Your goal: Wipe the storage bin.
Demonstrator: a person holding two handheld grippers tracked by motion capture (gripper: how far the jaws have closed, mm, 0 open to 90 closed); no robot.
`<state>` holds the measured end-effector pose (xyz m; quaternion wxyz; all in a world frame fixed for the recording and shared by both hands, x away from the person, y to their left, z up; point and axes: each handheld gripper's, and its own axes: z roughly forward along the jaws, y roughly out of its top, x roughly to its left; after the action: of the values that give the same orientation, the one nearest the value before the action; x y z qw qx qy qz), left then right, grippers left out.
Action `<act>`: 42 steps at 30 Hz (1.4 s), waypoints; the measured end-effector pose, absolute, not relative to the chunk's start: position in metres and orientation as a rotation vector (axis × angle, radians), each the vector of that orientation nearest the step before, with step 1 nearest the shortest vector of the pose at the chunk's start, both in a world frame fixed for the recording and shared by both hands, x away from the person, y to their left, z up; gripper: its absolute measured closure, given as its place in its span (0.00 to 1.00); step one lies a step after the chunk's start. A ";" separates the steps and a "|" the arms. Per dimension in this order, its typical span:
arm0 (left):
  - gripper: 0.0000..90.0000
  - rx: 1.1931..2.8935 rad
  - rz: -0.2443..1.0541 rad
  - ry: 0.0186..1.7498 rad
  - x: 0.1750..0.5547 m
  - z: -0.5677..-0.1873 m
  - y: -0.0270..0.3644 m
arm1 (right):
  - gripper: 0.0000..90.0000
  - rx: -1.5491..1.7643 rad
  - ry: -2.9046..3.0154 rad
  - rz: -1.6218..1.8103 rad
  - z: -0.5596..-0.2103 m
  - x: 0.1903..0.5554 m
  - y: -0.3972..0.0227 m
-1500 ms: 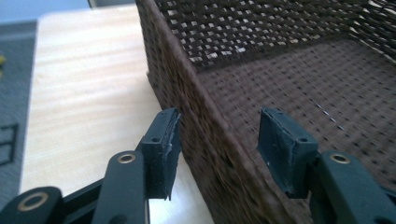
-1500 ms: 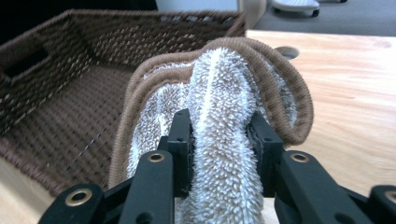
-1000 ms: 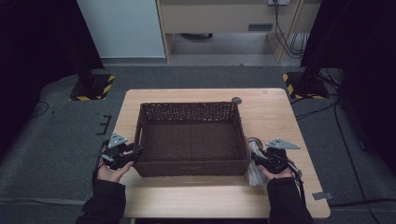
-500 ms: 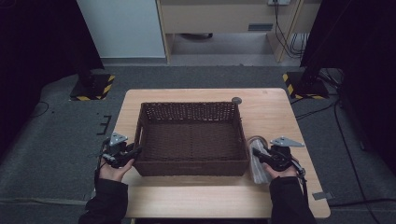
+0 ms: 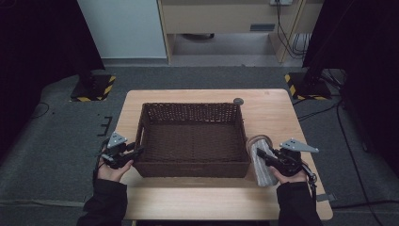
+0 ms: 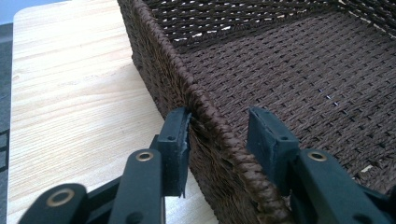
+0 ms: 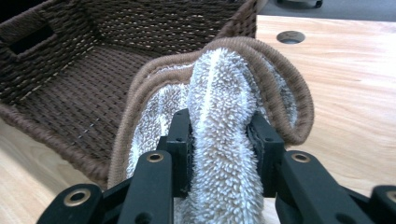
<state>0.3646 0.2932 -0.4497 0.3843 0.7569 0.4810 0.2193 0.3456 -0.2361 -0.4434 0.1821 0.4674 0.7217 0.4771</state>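
Observation:
A dark brown woven basket [image 5: 193,107] stands empty on the middle of the wooden table [image 5: 277,113]. My left gripper [image 5: 136,154] straddles the left wall near the front corner. In the left gripper view my left gripper [image 6: 219,123] has one pad against the outside of the basket wall [image 6: 159,60] and the other standing off inside; the jaws have just been opening. My right gripper [image 5: 262,153] is shut on a fluffy grey-white towel [image 5: 264,173] with brown trim, just right of the basket. The folded towel [image 7: 219,79] bulges up between the jaws of my right gripper [image 7: 219,121], beside the basket [image 7: 60,93].
A round cable hole [image 5: 238,100] sits in the table behind the basket, seen also as the hole [image 7: 290,36] in the right gripper view. Bare wood lies right of the towel and along the front edge. Dark stands with striped feet flank the table on the floor.
The right gripper has risen a little with the towel and drifted slightly right, away from the basket wall. The left hand has stayed at the basket's front left corner.

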 end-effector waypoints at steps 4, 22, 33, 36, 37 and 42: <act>0.69 1.941 0.588 1.248 0.364 -0.448 0.290 | 0.75 1.320 2.074 1.323 -0.452 0.347 -0.225; 0.70 1.891 0.557 1.228 0.376 -0.452 0.295 | 0.75 1.338 2.064 1.321 -0.459 0.353 -0.224; 0.76 1.886 0.595 1.290 0.377 -0.450 0.287 | 0.75 1.384 2.048 1.315 -0.473 0.364 -0.221; 0.76 1.884 0.594 1.294 0.380 -0.450 0.286 | 0.75 1.397 2.077 1.272 -0.480 0.371 -0.220; 0.76 1.884 0.594 1.292 0.382 -0.450 0.286 | 0.75 1.407 2.090 1.257 -0.484 0.372 -0.220; 0.75 1.882 0.592 1.287 0.383 -0.450 0.287 | 0.75 1.443 2.143 1.180 -0.498 0.377 -0.217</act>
<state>0.3832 0.2866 -0.4502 0.3829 0.7381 0.5047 0.2321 0.3771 -0.2165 -0.4982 0.1501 0.5022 0.7460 0.4109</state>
